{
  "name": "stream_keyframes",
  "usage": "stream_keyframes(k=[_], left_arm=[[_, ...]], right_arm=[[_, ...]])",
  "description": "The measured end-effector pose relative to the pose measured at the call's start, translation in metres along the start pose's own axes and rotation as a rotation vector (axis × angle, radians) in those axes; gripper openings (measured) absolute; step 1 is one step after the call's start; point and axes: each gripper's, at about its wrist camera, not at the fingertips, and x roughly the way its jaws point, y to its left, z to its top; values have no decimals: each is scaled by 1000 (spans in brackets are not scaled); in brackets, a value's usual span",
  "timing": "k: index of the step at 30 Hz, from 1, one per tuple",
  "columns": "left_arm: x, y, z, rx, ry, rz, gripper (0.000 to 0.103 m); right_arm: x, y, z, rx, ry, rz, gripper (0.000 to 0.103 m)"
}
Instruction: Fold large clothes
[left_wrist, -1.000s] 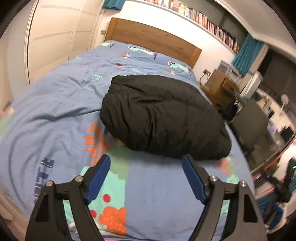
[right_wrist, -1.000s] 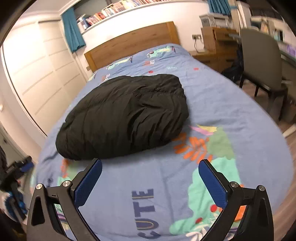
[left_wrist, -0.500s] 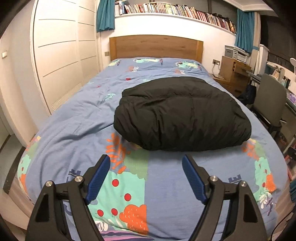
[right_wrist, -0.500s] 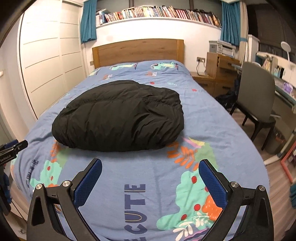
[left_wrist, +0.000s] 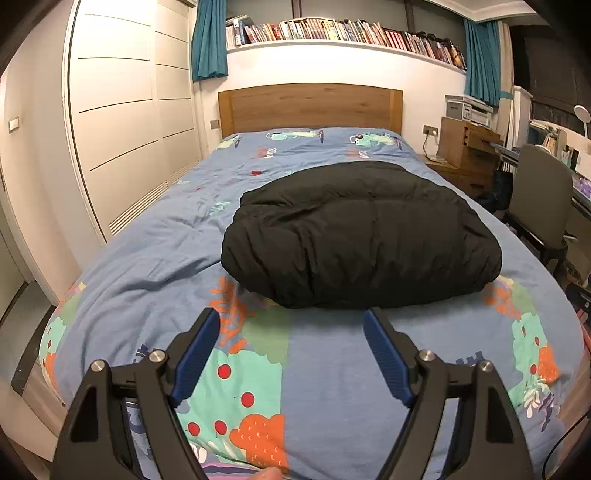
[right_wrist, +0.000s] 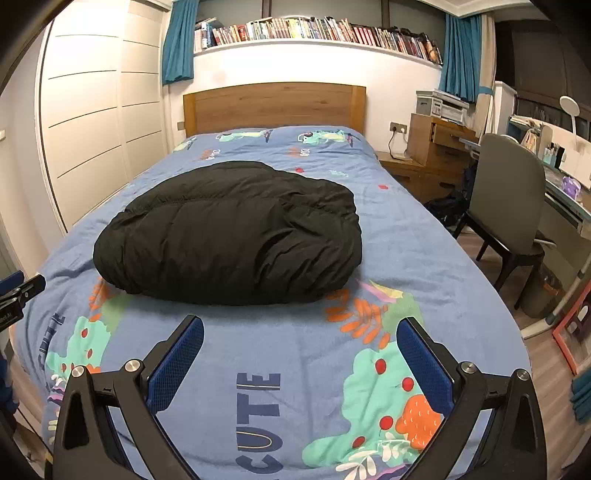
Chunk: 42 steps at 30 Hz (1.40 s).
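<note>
Jacket (left_wrist: 362, 240): black, puffy, folded into a bundle, lay mid-frame on the bed (left_wrist: 155, 251).
Duvet print: "CUTE" read at lower centre of the right view; further lettering near the headboard (right_wrist: 273, 107) too small to read.
Left gripper (left_wrist: 291, 350): bottom centre, jaws wide apart, holding nothing.
Right gripper (right_wrist: 300, 354): likewise spread wide, empty.
Books (right_wrist: 317, 31): upper shelf, spines illegible.

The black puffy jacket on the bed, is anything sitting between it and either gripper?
Nothing visible. The black jacket lies alone on the blue duvet. Only bare printed duvet separates it from the left gripper and the right gripper, both with jaws open and empty.
</note>
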Motion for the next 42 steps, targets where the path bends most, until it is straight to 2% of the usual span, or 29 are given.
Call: stream_keyframes(k=[10,20,34,42], left_arm=[[18,-5,-11,26,35,6,79],[36,-6,-21,29,80,-1,79],[60,-14,-36,42,143,-22,79],[63,-20,-38,57,152,-27,79]], right_arm=[[6,4,-1,-7,-16,-12,102],[21,14,-6,-31,20,-3,102],[49,18,-25,-28,113,2,102],[51,19,-27,-29,119,0,102]])
